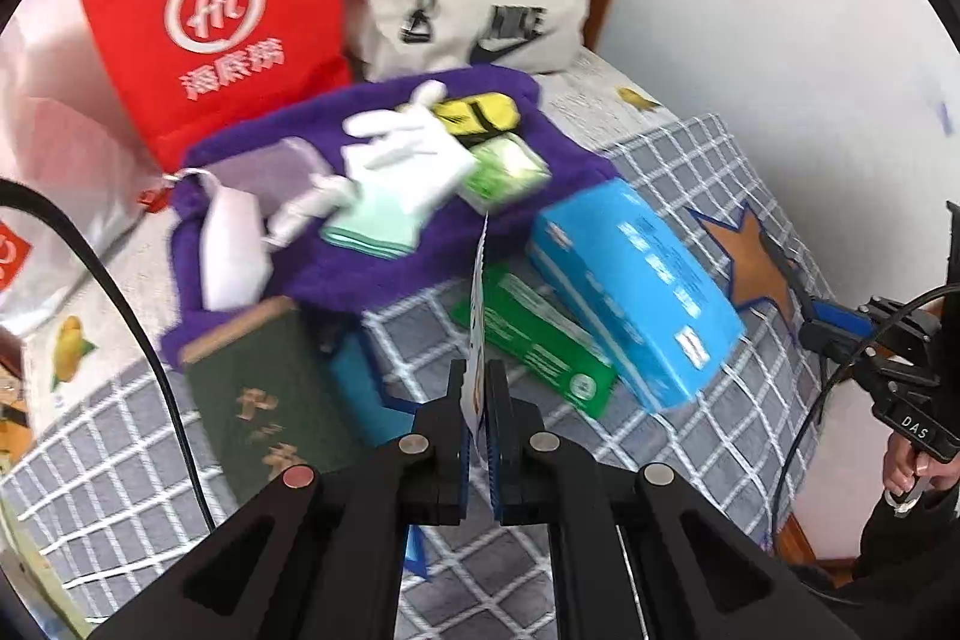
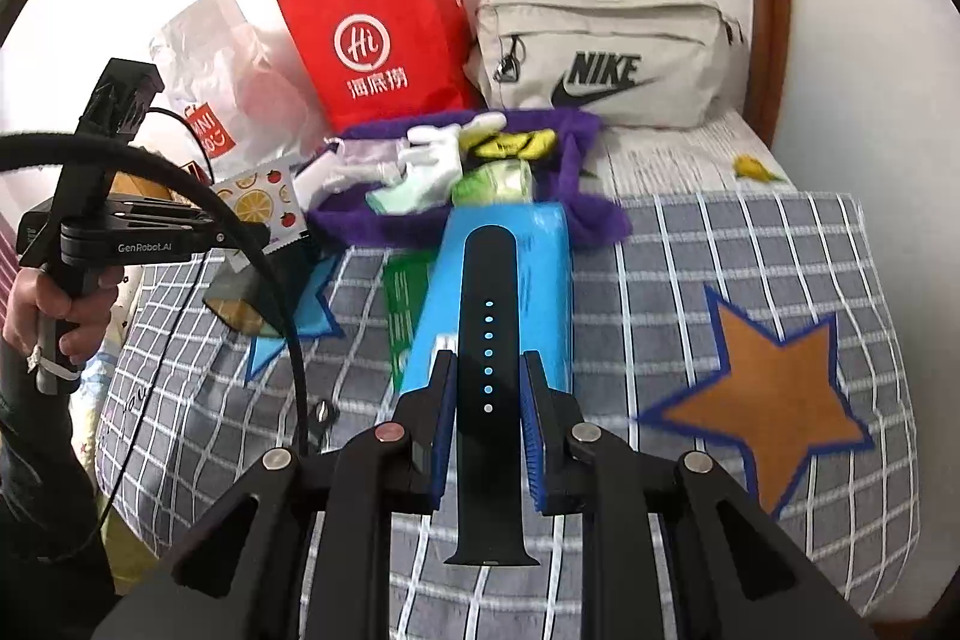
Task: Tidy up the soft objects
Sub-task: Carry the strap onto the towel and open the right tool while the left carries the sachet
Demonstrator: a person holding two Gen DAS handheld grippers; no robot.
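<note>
My left gripper [image 1: 479, 376] is shut on a thin fruit-print packet [image 1: 478, 328], held edge-on above the checked bed; the same packet shows flat in the right wrist view [image 2: 264, 202]. My right gripper [image 2: 487, 370] is shut on a black watch strap [image 2: 487, 340] with a row of holes, held above a blue box [image 2: 543, 280]. A purple fleece cloth [image 1: 372, 274] lies ahead with white gloves [image 1: 402, 154], a mint cloth [image 1: 375, 223], a green tissue pack [image 1: 504, 172] and a yellow item [image 1: 480, 112] on it.
A blue box [image 1: 636, 292] leans on a green box [image 1: 540, 340]. A dark green book [image 1: 264, 400] lies at the left. A red paper bag [image 1: 210, 16], a beige Nike pouch [image 1: 480, 16] and a clear plastic bag [image 2: 222, 64] stand against the wall. The bed edge is at the right.
</note>
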